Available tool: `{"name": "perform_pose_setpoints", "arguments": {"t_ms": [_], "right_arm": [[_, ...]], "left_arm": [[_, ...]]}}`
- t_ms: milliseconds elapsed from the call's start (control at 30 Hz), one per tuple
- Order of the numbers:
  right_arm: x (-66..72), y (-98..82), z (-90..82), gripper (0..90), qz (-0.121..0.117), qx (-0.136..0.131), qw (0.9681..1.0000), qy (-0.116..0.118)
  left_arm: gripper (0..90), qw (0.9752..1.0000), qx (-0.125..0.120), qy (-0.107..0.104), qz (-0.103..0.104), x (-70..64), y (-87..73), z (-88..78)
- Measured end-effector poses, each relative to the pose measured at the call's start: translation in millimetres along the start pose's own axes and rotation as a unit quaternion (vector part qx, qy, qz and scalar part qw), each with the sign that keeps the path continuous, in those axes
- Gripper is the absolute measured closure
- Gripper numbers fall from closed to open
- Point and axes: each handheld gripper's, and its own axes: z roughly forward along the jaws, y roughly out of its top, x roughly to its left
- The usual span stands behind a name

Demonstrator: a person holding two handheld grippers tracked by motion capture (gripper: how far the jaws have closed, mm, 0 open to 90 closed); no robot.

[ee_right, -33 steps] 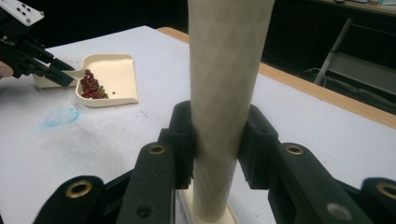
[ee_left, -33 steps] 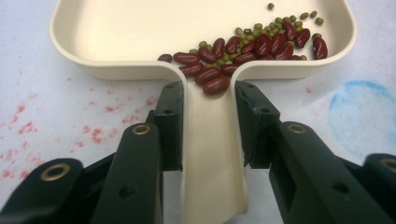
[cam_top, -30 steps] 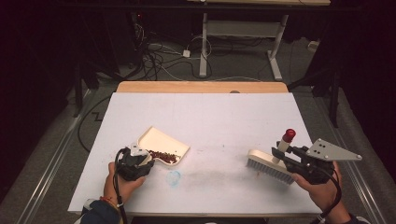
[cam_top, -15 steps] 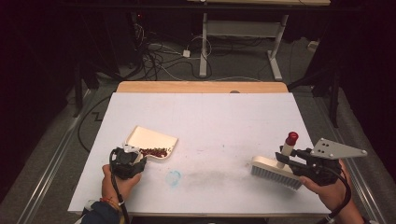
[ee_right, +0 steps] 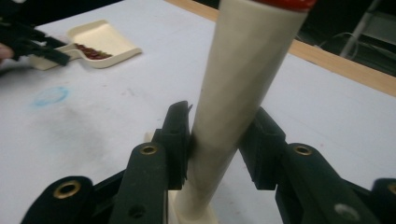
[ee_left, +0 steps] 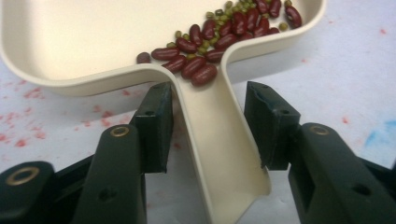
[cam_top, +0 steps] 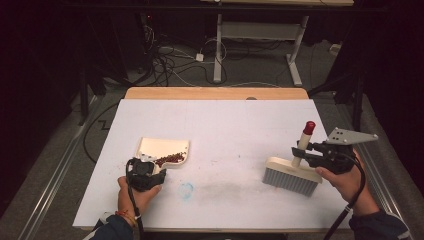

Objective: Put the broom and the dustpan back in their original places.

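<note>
1. Left gripper view: the left gripper (ee_left: 208,135) has just been opening; its jaws stand clear of the dustpan (ee_left: 93,42) handle between them.
2. Beans (ee_left: 219,37) lie in the dustpan.
3. The brush (cam_top: 292,175) stands on the desk (cam_top: 225,125), well right of the dustpan.
4. The right gripper (ee_right: 222,140) has just been opening; its left jaw touches the brush handle, the right one stands apart.

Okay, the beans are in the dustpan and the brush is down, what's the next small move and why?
Probably draw both grippers back. The left gripper has just opened: gaps show beside the dustpan handle, beans inside, pan on the table. The right gripper has just begun opening around the brush handle, one pad seemingly touching.
</note>
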Motion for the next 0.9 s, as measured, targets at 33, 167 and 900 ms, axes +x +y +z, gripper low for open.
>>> {"name": "perform_pose_setpoints", "arguments": {"t_ms": [33,167,900], "right_arm": [[-3.3,1.9,4.3,63.9,0.002,0.003,1.0,-0.004],[-16.2,9.7,24.9,62.2,0.014,0.01,0.9997,-0.02],[-54.8,14.2,106.1,52.4,0.065,0.055,0.9866,-0.139]], "left_arm": [[51.5,1.0,-0.001,-0.008,0.0,0.2,-0.1,-0.3],[47.3,0.9996,-0.006,-0.02,0.017,-0.4,-1.2,-2.3],[24.1,0.9805,-0.127,-0.057,0.139,14.3,-19.3,-36.0]]}}
